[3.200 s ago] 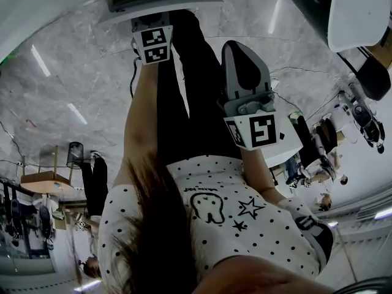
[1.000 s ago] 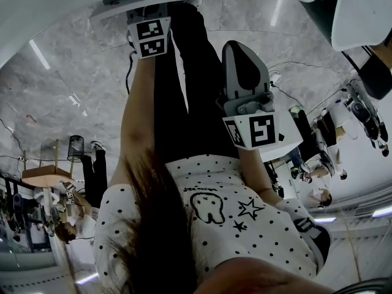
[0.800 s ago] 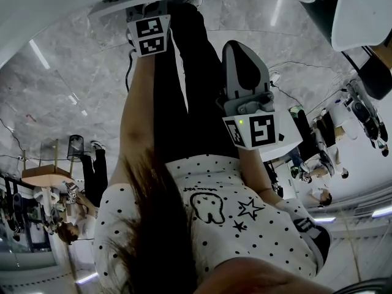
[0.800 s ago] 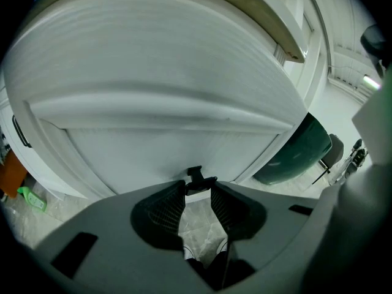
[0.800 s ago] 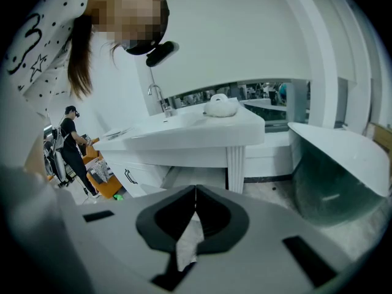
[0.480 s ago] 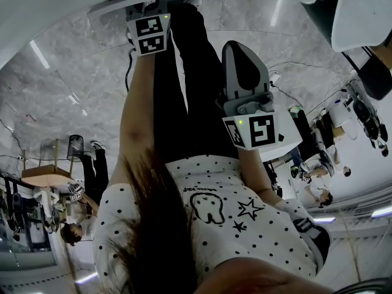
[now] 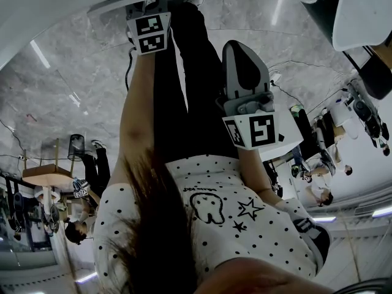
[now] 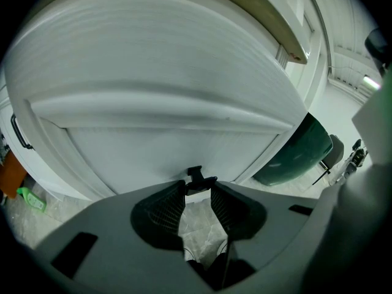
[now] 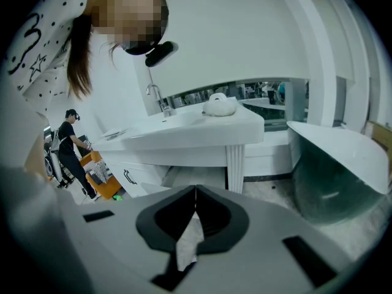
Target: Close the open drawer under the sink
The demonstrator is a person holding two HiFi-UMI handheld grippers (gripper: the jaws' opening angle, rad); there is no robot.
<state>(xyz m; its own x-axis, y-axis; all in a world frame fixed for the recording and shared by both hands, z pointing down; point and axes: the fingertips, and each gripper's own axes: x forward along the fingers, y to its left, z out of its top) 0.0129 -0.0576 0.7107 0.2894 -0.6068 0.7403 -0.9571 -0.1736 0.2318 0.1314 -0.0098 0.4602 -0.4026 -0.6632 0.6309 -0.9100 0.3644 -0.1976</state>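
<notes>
1. The flat white drawer front [image 8: 184, 149] fills the left gripper view, straight ahead. The left gripper [image 8: 198, 188] has its jaws clenched on the drawer's small black handle [image 8: 197, 177].
2. In the head view the drawer sits at the top edge, with a thin dark strip along its top. I judge it nearly in but not flush, so a short final push is left.
3. The right gripper [image 9: 195, 196] hangs by the body, jaws pressed together on nothing.
4. The drawer panel looks smooth and painted, under a rounded moulded ledge. The polished grey veined marble floor [image 7: 67, 84] reflects the lights. The jaw pads are dark and ribbed.
</notes>
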